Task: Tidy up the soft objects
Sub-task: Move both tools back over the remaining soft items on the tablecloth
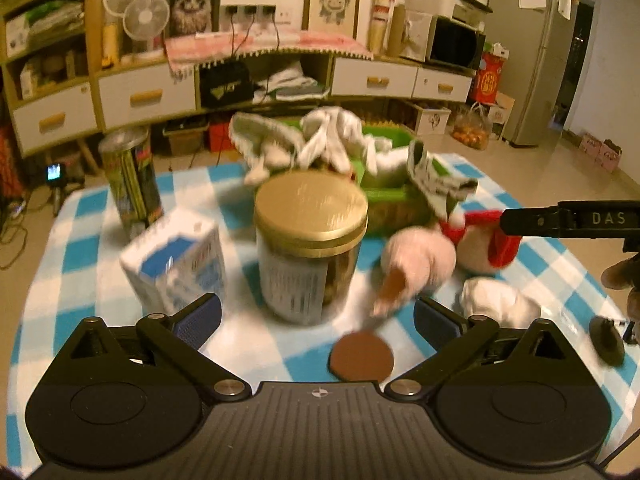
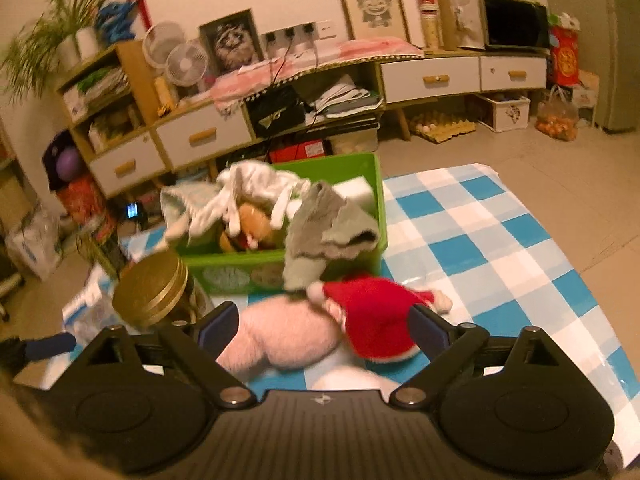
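A green bin [image 2: 362,172] holds white cloths, a grey sock and a brown plush; it also shows in the left wrist view [image 1: 386,194]. A pink plush [image 2: 284,340] with a red Santa hat [image 2: 372,316] lies on the checkered cloth in front of the bin; both also show in the left wrist view, the plush [image 1: 420,258] and the hat [image 1: 500,244]. My right gripper [image 2: 322,326] is open, its jaws either side of the plush and hat. My left gripper [image 1: 318,316] is open and empty, in front of a gold-lidded jar [image 1: 310,240]. A white soft lump [image 1: 498,302] lies at the right.
A blue-white carton [image 1: 176,260] and a tall printed can [image 1: 130,180] stand left of the jar. A brown round disc [image 1: 362,356] lies on the blue-checked cloth [image 2: 500,248]. Cabinets with drawers stand behind the table.
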